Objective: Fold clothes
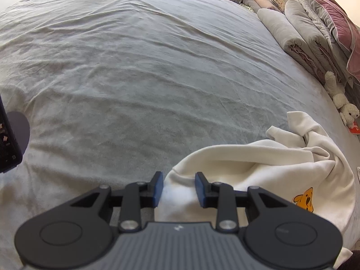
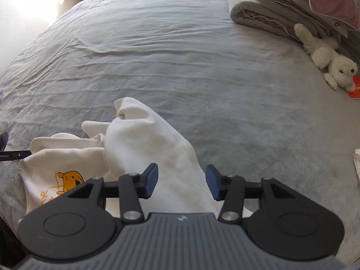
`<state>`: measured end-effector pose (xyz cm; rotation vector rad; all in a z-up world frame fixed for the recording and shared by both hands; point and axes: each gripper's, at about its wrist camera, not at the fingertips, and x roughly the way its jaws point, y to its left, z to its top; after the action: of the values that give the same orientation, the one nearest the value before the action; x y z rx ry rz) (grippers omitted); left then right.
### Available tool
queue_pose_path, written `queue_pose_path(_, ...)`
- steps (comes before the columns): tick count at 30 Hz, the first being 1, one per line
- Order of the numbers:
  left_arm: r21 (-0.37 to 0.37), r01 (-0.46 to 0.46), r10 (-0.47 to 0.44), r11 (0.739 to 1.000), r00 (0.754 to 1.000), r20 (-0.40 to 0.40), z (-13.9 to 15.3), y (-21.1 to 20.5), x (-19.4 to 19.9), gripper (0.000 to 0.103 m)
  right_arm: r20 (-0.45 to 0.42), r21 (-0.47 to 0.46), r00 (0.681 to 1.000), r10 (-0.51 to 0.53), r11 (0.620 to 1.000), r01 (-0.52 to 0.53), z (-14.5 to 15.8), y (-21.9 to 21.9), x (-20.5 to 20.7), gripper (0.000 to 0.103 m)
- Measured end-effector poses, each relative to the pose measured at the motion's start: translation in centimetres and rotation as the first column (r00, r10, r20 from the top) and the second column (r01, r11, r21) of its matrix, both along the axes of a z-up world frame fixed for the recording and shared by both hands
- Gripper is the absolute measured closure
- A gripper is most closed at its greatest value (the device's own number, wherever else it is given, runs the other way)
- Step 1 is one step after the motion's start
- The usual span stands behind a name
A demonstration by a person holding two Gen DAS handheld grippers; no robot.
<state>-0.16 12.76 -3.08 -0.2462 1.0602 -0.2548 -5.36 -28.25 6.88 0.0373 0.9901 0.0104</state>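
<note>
A crumpled cream sweatshirt (image 1: 270, 164) with an orange bear print (image 1: 304, 200) lies on the grey bedsheet (image 1: 135, 67) near the front edge. My left gripper (image 1: 179, 187) is open, its blue pads on either side of the garment's left edge, just above it. In the right wrist view the same sweatshirt (image 2: 144, 144) lies bunched, bear print (image 2: 68, 181) at the left. My right gripper (image 2: 181, 181) is open over the garment's right part, a fold of cloth between its pads.
Folded grey and mauve quilts (image 1: 310, 33) are stacked along the right side of the bed, also in the right wrist view (image 2: 281, 4). A white plush dog (image 2: 328, 60) and a red card (image 2: 355, 87) lie beside them. A dark device (image 1: 9, 139) is at the left edge.
</note>
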Motion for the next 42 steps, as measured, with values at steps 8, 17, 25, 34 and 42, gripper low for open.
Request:
queue_pose_path(8,-0.034,0.007,-0.007,0.999,1.0,-0.016,-0.2,0.7,-0.1,0.071,0.029,0.043,0.981,0.191,0.98,-0.192,-1.1,7.2,4.6,0.055)
queue_pose_path(17,-0.09,0.075,-0.079,0.993,0.996,-0.046,-0.7,2.1,-0.4,0.072,-0.097,-0.046,0.965,0.243,0.968,-0.248,-5.4,10.8,8.6,0.066)
queue_pose_path(25,-0.109,0.109,-0.115,0.988,0.992,-0.055,-0.9,2.3,-1.0,0.071,-0.089,-0.102,0.975,0.205,0.972,-0.214,-5.6,10.2,8.2,0.099)
queue_pose_path(34,-0.107,0.123,-0.13,0.987,0.99,-0.052,-0.9,1.7,-1.4,0.06,0.099,-0.064,0.994,0.047,0.997,-0.041,0.6,4.4,6.9,0.099)
queue_pose_path(42,-0.108,0.107,-0.114,0.988,0.992,-0.053,-1.1,0.5,-1.4,0.059,0.171,0.01,0.983,-0.075,0.997,0.074,2.8,-0.2,5.2,0.099)
